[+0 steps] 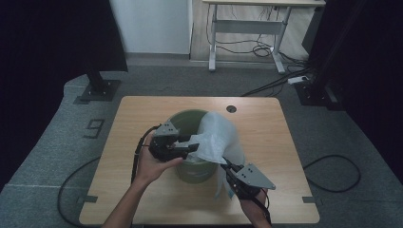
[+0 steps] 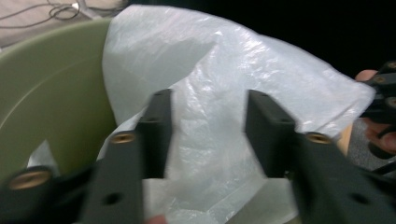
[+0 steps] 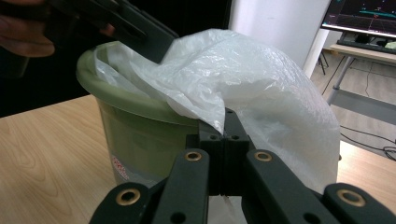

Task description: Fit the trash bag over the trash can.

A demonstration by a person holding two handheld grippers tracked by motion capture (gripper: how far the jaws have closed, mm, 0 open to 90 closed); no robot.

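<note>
the bag (image 3: 261, 79) is thin, crinkled, translucent white plastic with a faint sheen, and the bin (image 3: 140, 126) is smooth, slightly glossy olive-green plastic. the table (image 1: 142, 114) is pale wood-grain laminate with a matt, smooth face. the gripper (image 3: 224, 140) jaws are matt black plastic set with brass-coloured inserts, and the floor (image 1: 47, 142) is rough grey carpet.

Hidden and blurred areas around the grippers

The white plastic bag (image 3: 243, 84) drapes over the right gripper (image 3: 225, 122), concealing its jaw tips. In the left gripper view, the left gripper (image 2: 208, 135) is motion-blurred; beyond it, the green bucket (image 2: 51, 88) is cut off at the frame edge.
</note>
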